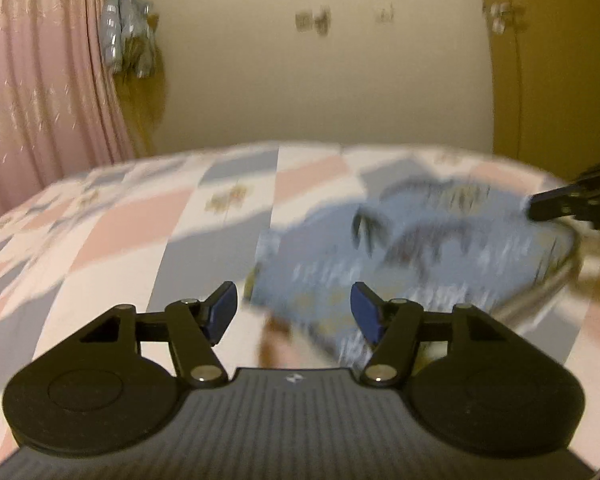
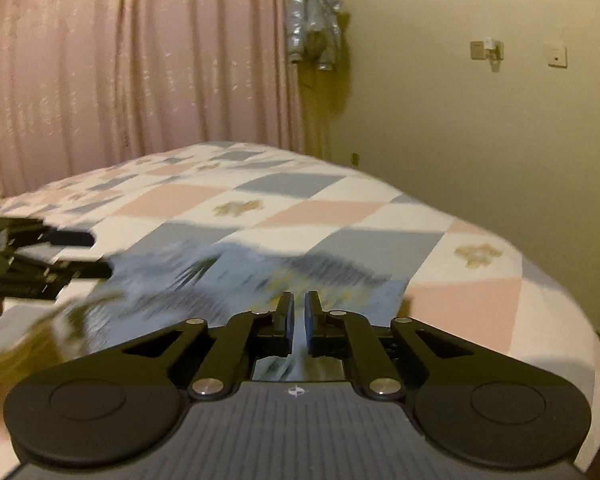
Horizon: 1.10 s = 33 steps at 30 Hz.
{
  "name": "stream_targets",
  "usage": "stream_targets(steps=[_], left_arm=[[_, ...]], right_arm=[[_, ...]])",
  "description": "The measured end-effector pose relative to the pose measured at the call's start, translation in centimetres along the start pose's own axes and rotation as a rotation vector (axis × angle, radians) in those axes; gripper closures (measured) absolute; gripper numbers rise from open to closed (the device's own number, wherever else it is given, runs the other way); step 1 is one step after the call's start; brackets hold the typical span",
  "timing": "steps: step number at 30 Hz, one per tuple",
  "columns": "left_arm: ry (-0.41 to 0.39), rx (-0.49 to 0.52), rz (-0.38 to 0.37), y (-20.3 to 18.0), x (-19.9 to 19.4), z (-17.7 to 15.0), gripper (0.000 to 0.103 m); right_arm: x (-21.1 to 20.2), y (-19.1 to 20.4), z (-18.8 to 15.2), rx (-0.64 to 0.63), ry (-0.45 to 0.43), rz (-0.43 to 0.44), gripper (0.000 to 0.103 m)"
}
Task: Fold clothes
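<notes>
The blue garment [image 1: 412, 248] is being blurred by motion, so its print and edges are hard to make out; it is lying on the bed [image 1: 120, 240], partly lifted. The right gripper [image 2: 296, 320] is being kept nearly closed, with a thin strip of garment seemingly pinched between its fingers. The left gripper [image 1: 294, 312] is being held open, nothing clamped. A curtain [image 2: 120, 60] and hanging clothes [image 2: 312, 24] are being seen behind the bed.

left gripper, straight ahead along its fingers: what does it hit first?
Probably the near edge of the blue printed garment on the checked bedspread; the left gripper is open with the cloth just ahead. Motion blur leaves depth uncertain.
</notes>
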<state>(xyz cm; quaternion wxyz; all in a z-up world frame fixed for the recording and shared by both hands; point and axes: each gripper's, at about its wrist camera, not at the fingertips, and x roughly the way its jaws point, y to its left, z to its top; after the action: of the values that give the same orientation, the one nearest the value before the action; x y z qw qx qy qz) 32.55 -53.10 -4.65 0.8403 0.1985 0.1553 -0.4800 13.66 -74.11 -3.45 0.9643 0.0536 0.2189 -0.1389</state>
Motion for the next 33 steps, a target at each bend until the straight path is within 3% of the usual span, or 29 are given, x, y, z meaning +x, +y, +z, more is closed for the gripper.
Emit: stream_targets(steps=[2,8,15,18,20,24,27,29,30,33], left_arm=[[0.024,0.035,0.031,-0.2,0.5,-1.5,0.042],[0.045,-0.032,0.051,0.7,-2.1,-1.8,0.045],[0.062,-0.050,0.002,-1.6,-6.3,-3.6,0.041],[0.110,-0.029,-0.017,-3.0,-6.2,-5.1,0.041],[0.117,0.023,-0.003,-3.9,-6.3,-6.1,0.041],[0.129,0.030,0.004,-4.2,-7.0,-6.7,0.041],[0.136,0.003,0.008,-4.1,-7.8,-6.6,0.034],[0.135,-0.015,0.013,-4.2,-8.4,-6.3,0.021],[0.130,-0.024,0.013,-4.3,-8.8,-6.2,0.019],[0.122,-0.063,0.013,-4.8,-9.6,-5.7,0.010]], right_arm=[[-0.1,1.1,-1.4,-0.034,0.049,-0.003,0.095],[-1.4,0.9,-2.7,0.010,0.099,-0.031,0.095],[-6.3,3.8,-3.3,0.059,0.008,-0.017,0.092],[-5.8,4.9,-5.0,0.101,0.054,0.011,0.092],[-5.2,5.5,-6.2,0.125,0.096,0.029,0.092],[-3.8,6.3,-8.3,0.111,0.207,0.028,0.091],[-4.5,6.4,-8.1,0.117,0.204,0.017,0.091],[-5.0,6.5,-7.7,0.130,0.199,0.012,0.089],[-5.6,6.5,-7.6,0.142,0.182,0.011,0.083],[-7.2,6.9,-7.3,0.158,0.142,-0.021,0.050]])
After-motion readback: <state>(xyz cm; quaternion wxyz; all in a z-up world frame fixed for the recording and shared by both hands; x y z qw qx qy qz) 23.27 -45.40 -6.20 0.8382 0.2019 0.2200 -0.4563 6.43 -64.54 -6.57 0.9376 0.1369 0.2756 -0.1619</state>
